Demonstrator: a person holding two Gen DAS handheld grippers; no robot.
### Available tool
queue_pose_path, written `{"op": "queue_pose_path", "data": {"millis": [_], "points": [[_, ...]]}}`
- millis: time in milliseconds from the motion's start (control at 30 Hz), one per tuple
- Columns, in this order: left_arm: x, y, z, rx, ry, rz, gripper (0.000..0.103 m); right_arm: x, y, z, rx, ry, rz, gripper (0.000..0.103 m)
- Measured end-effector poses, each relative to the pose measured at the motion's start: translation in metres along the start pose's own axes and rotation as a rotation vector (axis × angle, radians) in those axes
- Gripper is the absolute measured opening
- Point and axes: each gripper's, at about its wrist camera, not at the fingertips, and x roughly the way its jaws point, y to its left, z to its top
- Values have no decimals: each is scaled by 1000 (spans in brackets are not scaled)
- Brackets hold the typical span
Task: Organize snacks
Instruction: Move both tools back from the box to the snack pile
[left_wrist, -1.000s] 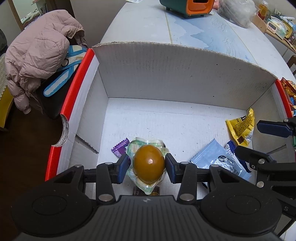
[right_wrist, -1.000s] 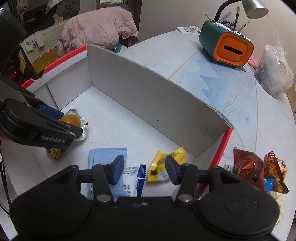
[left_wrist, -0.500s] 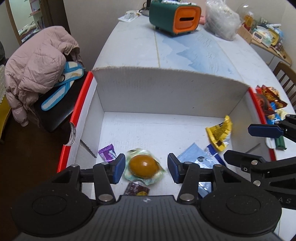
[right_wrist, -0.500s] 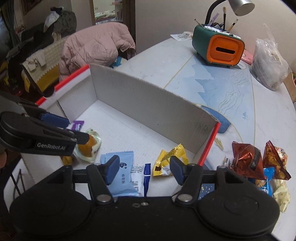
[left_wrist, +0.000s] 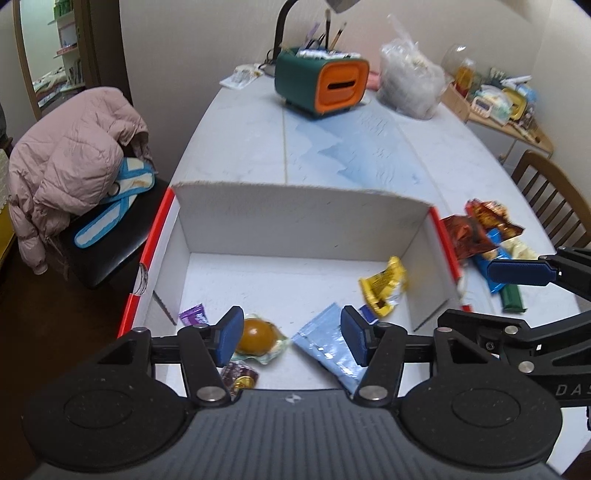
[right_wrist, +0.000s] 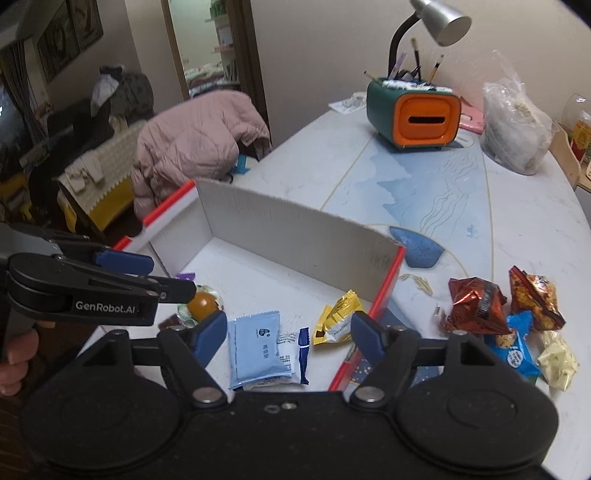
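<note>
left gripper (left_wrist: 291, 338): jaws wide, holding nothing
right gripper (right_wrist: 289, 334): jaws wide too, nothing in them
egg pack (left_wrist: 258, 336): lying in the box (left_wrist: 295, 221), around 7 o'clock

box (left_wrist: 295, 221) open above, tall back wall, snacks (right_wrist: 258, 347) crowding near floor

A lived-in home is shown: a pink padded jacket (right_wrist: 195, 142) is draped over a chair, a desk lamp (right_wrist: 439, 22) and brush holder (right_wrist: 413, 114) are set on the marble-patterned desk (right_wrist: 524, 221), and a bedroom is glimpsed through a doorway (right_wrist: 210, 48).
</note>
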Motion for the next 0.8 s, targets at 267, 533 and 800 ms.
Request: {"op": "queue_pose_path", "data": {"millis": [267,533,800], "points": [[-27,-25,-5,17,-72,-37,67,-38,-14,-10,48,-72,9,83],[-38,-62,-6,52,-109,-69,68,-68,-41,-28,96,-122,1,91],[-32,-108,-5,60,-124,-111,73,-92,-85,-45,160,-147,-28,103]]}}
